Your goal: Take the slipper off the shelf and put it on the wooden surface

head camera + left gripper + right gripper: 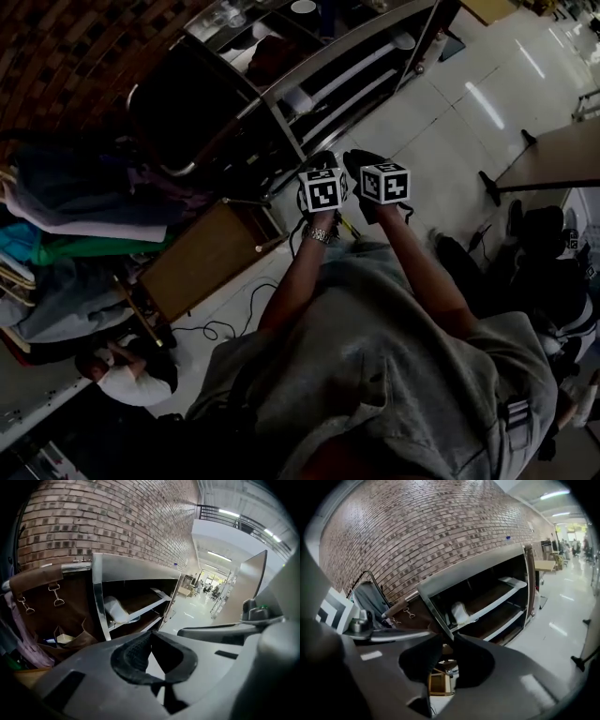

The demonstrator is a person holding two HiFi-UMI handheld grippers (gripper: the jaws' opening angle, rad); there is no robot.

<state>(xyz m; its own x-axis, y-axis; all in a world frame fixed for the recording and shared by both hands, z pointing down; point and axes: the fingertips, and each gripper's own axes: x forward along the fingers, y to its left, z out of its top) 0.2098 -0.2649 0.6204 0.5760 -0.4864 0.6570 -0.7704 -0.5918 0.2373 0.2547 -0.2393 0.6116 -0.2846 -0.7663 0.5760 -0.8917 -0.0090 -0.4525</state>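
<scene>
The left hand-held gripper (150, 637) has its jaws closed on nothing. The right hand-held gripper (448, 641) is just beside it, its jaws a slit apart and empty. Ahead, well apart from both, the white slipper (115, 611) lies inside the metal shelf (136, 569). The wooden surface (202, 258) is beside that shelf.

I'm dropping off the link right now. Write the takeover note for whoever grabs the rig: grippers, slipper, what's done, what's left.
Left hand-held gripper: shut, empty.
Right hand-held gripper: jaws slightly apart, empty.
Both are in the air, short of the shelf.
Slipper: white, lying on a shelf board, untouched.
Wooden surface: left of the shelf in the head view.
Done: nothing yet.
Left: grasp the slipper and set it on the wooden surface.
</scene>
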